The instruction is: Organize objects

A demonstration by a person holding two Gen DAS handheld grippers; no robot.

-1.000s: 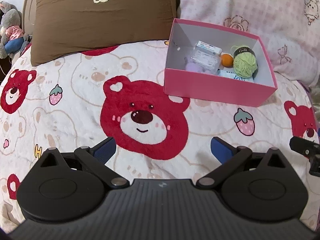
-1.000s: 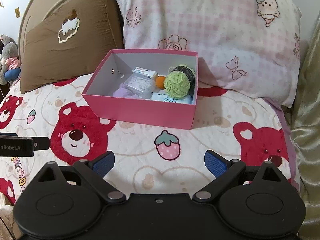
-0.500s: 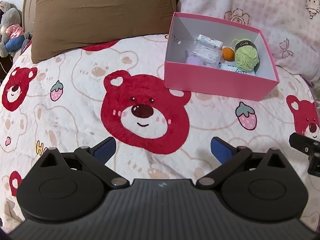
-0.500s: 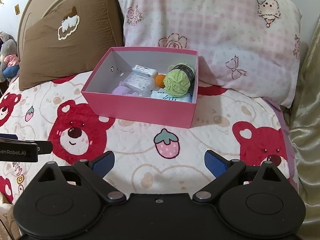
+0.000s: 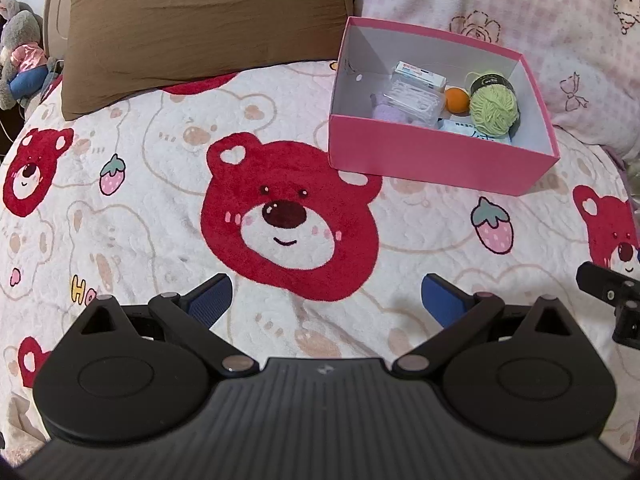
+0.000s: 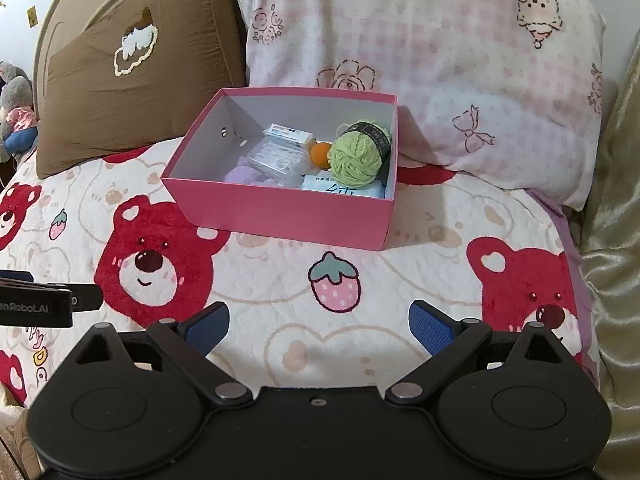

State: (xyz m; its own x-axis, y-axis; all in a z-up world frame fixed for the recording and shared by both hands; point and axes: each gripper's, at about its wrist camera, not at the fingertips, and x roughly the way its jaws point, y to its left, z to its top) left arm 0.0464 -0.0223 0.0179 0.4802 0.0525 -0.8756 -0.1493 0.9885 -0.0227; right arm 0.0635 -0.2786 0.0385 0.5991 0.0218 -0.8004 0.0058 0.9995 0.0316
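Note:
A pink box (image 5: 436,160) (image 6: 280,212) sits on the bear-print blanket near the pillows. It holds a green yarn ball (image 5: 494,110) (image 6: 356,158), an orange ball (image 5: 457,100) (image 6: 320,155), a clear plastic case (image 5: 412,104) (image 6: 278,160), a small white carton (image 5: 419,75) (image 6: 289,134), a purple fluffy item (image 5: 386,114) (image 6: 244,174) and a white packet (image 5: 476,134) (image 6: 344,190). My left gripper (image 5: 326,300) is open and empty, well short of the box. My right gripper (image 6: 319,326) is open and empty, also short of it.
A brown pillow (image 5: 200,24) (image 6: 136,76) and a pink checked pillow (image 5: 520,12) (image 6: 440,60) lean behind the box. Plush toys (image 5: 20,60) sit at the far left. Gold fabric (image 6: 616,240) lies along the right edge. The other gripper shows at each view's side (image 5: 612,300) (image 6: 36,304).
Both grippers have drawn back slightly from the box, which now looks a little farther and higher in the views. Both stay open and empty.

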